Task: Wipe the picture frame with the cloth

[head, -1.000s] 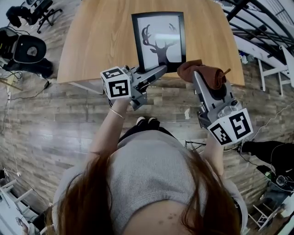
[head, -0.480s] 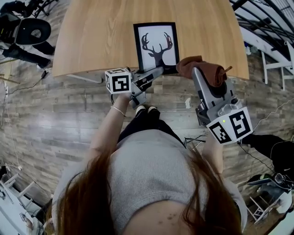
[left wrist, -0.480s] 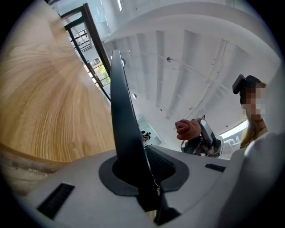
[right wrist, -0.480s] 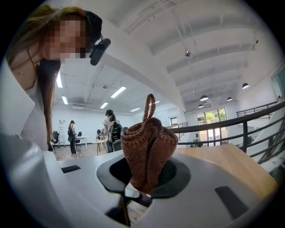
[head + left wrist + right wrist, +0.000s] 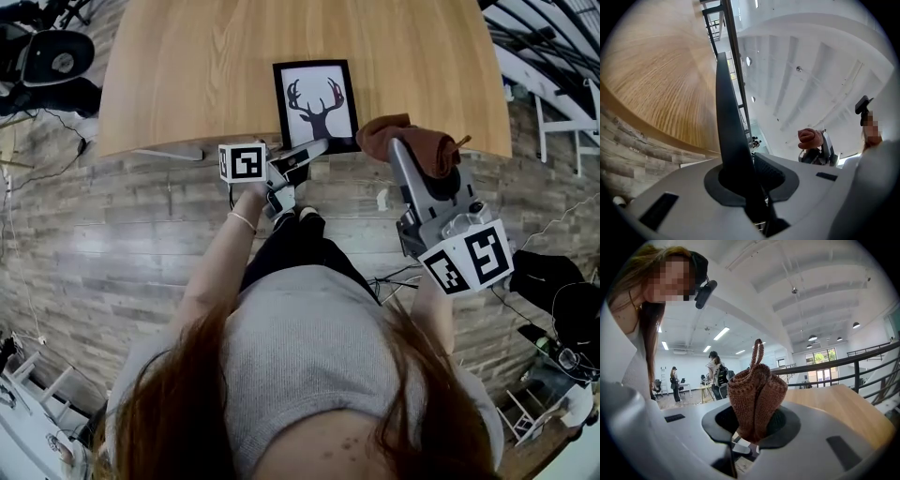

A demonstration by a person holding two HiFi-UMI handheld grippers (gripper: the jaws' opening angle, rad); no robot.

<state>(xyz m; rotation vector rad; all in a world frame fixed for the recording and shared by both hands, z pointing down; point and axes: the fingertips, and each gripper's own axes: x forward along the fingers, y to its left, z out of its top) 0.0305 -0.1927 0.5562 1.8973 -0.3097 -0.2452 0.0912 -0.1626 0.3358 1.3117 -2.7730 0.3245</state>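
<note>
Gripping the picture frame (image 5: pixel 316 101) by its near edge, my left tool (image 5: pixel 313 150) is clamped tight, the frame reaching ahead of it over the bench (image 5: pixel 187 75). Just right of it, my right tool (image 5: pixel 401 152) is closed on the bunched cloth (image 5: pixel 417 148). Wiping hasn't begun, I judge; next the cloth must meet the frame's face while I hold it steady.

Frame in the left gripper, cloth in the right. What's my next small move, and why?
Probably slide the right gripper leftward so its brown cloth lands on the face of the picture frame. The left gripper clamps the frame's near corner over the table, and the cloth sits just beside its right edge, apparently not touching.
</note>
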